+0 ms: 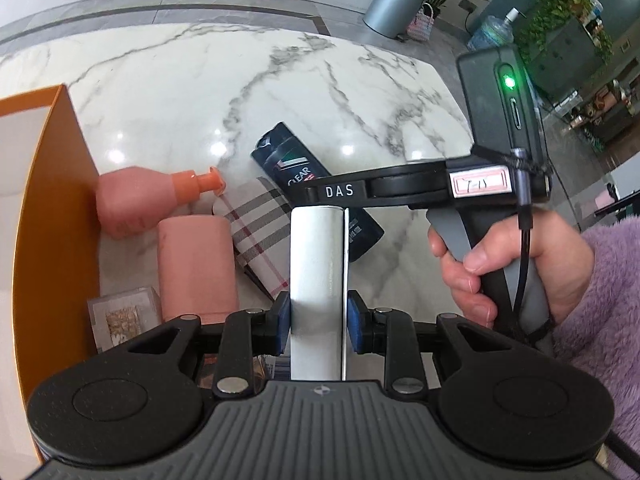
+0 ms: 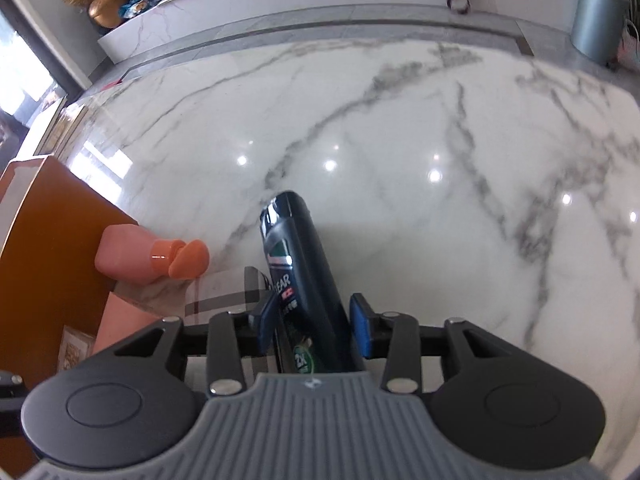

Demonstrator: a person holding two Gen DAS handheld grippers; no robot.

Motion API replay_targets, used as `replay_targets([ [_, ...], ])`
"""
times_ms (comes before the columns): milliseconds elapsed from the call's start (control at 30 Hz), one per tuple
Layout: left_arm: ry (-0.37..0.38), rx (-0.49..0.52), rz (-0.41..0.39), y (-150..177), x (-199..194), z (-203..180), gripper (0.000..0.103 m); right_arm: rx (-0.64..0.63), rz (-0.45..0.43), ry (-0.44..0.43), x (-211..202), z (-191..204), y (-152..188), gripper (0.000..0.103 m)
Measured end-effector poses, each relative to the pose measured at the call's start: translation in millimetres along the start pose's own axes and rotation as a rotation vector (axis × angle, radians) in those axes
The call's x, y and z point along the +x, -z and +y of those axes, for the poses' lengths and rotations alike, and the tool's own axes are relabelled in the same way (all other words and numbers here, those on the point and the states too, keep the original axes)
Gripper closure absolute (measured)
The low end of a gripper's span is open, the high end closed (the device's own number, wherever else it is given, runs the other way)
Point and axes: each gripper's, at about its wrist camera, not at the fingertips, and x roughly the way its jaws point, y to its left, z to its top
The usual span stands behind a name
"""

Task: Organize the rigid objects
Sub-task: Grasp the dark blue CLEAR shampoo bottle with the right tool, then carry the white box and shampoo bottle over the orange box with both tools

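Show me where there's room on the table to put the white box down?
Bare marble stretches right of and beyond the dark shampoo bottle. It's crowded on the left: the pink pump bottle, pink cylinder and plaid case bunch beside the orange box.

The left hand-held gripper [image 1: 319, 326] points forward, its blue pads [image 1: 282, 326] pressed flat against both sides of a white box [image 1: 316, 264]. The right hand-held gripper [image 2: 316, 326] straddles a dark CLEAR bottle [image 2: 298, 264], jaws apart (right pad not touching). The right hand [image 1: 492, 272], in a fuzzy lilac sleeve, grips its handle.
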Motion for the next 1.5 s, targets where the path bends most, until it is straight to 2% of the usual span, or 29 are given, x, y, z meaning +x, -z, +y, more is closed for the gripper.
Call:
replay_targets([
  [133, 0.009, 0.002, -0.004, 7.4, -10.1, 0.4, 0.071, 0.048, -0.003, 0.042, -11.7, 3.1, 9.9, 0.068],
  [233, 0.015, -0.003, -0.029, 15.1, -23.1, 1.1, 0.071, 0.092, -0.043, 0.07, -35.1, 3.8, 21.5, 0.068],
  [433, 0.044, -0.021, -0.151, 29.8, -75.7, 10.9, 0.071, 0.073, -0.16, 0.118, -97.3, 30.4, 43.7, 0.069],
  [567, 0.027, -0.035, -0.248, 34.0, -121.0, 29.6, 0.071, 0.064, -0.242, 0.072, -136.6, 63.2, 49.0, 0.069],
  [700, 0.003, -0.059, -0.331, 31.2, -171.9, 60.2, 0.071, 0.025, -0.304, -0.003, -159.0, 114.1, 40.8, 0.069],
  [833, -0.031, -0.081, -0.36, 23.7, -209.7, 97.1, 0.071, 0.02, -0.33, -0.12, -165.8, 164.3, 25.6, 0.069],
  [967, -0.096, -0.09, -0.296, 12.4, -213.2, 138.3, 0.071, 0.006, -0.319, -0.225, -149.8, 215.1, 8.2, 0.069],
  [1067, -0.123, -0.099, -0.192, 11.5, -192.1, 168.5, 0.071, 0.002, -0.296, -0.248, -124.8, 247.8, 3.0, 0.069],
  [1167, -0.15, -0.108, -0.091, 11.8, -164.7, 196.3, 0.071, 0.031, -0.24, -0.246, -83.1, 272.1, -1.8, 0.069],
  [1300, -0.161, -0.083, -0.004, -0.4, -136.3, 220.3, 0.071, 0.058, -0.177, -0.211, -28.0, 277.7, -9.2, 0.069],
  [1500, -0.117, -0.002, 0.06, -14.3, -113.9, 236.1, 0.071, 0.11, -0.118, -0.179, 11.0, 265.8, -20.7, 0.069],
])
